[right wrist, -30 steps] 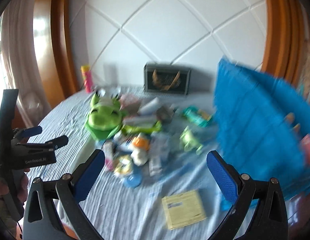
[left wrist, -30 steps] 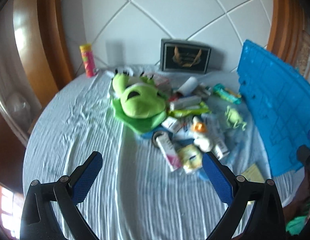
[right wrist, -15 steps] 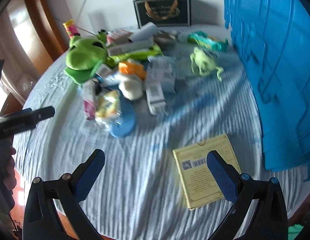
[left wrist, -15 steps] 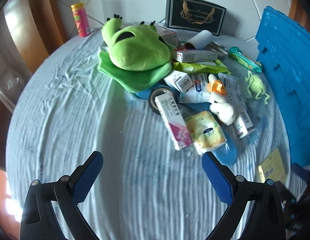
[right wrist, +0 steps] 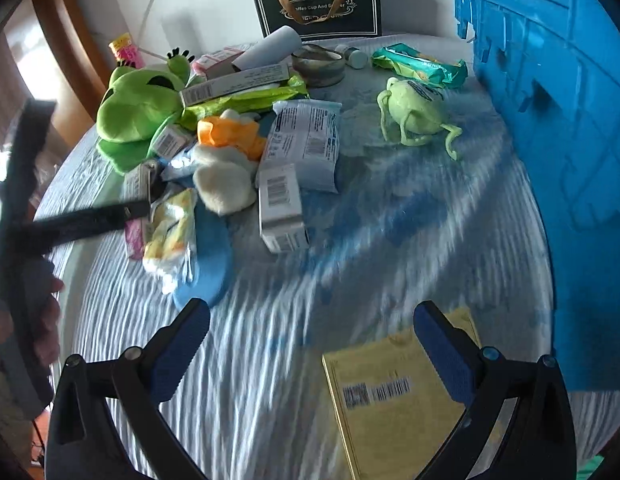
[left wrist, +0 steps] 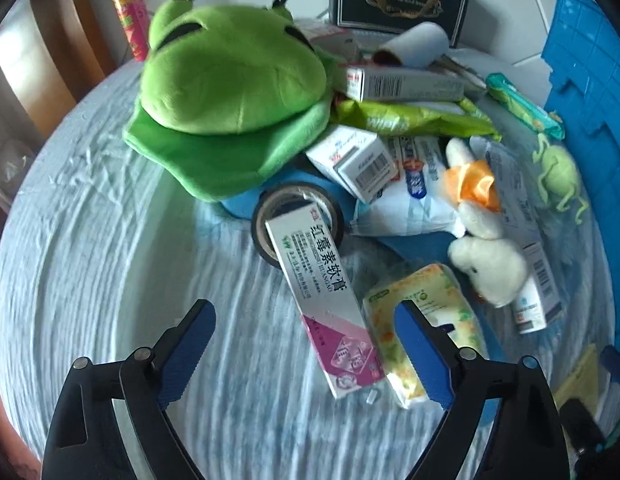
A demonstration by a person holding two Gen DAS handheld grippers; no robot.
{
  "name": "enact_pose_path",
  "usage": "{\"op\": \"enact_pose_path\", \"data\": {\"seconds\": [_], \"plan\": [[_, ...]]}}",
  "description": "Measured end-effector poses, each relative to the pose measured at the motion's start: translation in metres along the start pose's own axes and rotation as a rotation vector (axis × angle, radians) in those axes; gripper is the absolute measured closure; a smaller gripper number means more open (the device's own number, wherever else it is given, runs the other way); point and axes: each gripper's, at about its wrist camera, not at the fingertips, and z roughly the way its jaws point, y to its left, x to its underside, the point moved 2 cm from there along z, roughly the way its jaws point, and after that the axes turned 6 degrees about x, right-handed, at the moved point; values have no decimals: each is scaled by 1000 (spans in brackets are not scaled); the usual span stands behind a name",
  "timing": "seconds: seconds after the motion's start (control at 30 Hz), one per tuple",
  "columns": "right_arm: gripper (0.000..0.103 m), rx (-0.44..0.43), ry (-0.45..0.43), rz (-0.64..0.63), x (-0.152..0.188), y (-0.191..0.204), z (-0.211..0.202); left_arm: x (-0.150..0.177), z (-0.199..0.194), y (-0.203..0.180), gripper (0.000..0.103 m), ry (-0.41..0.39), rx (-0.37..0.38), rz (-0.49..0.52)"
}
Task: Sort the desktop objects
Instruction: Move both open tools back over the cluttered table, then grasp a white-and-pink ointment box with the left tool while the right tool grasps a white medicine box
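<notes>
- The left gripper (left wrist: 306,344) is hanging low over the cloth-covered table (left wrist: 90,240), tongs spread wide, holding nothing.
- The pink-and-white ointment box (left wrist: 324,300) is lying right between those tongs, its far end resting on the tape roll (left wrist: 298,216) at twelve o'clock.
- It is looking like light, stiff cardboard; pinching across its long sides mid-length seems safest, since squeezing hard could crush it.
- The soft tissue pack (left wrist: 422,328) is touching the box at three o'clock, crowding the right finger.
- The right gripper (right wrist: 310,344) is gaping wide too, empty, with the yellow booklet (right wrist: 394,392) at its five o'clock.
- The blue crate (right wrist: 558,120) is standing at two o'clock.
</notes>
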Motion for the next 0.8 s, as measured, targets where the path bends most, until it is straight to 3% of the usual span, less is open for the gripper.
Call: {"op": "enact_pose_path", "data": {"seconds": [0.1, 0.27, 0.3, 0.33, 0.4, 0.6, 0.67, 0.7, 0.73, 0.8], "plan": [[0, 1, -4, 4, -12, 5, 11, 0, 10, 2, 16, 17, 27, -12], [0, 2, -12, 11, -32, 13, 28, -5, 9, 1, 49, 26, 98, -12], [5, 3, -13, 12, -37, 15, 32, -5, 8, 0, 50, 28, 104, -8], [16, 3, -11, 11, -39, 16, 35, -5, 6, -1, 52, 29, 102, 0], [28, 4, 3, 7, -42, 19, 40, -4, 4, -4, 52, 30, 101, 16], [29, 15, 22, -16, -44, 24, 54, -7, 11, 7, 34, 10, 108, -19], [31, 14, 33, -23, -43, 25, 58, -8, 12, 11, 46, 7, 112, -29], [43, 11, 40, -25, -42, 26, 60, -8, 10, 13, 67, 9, 116, -30], [53, 9, 46, -28, -41, 26, 62, -7, 9, 16, 72, 12, 120, -31], [54, 5, 51, -30, -40, 26, 63, -7, 5, 22, 72, 18, 129, -34]]}}
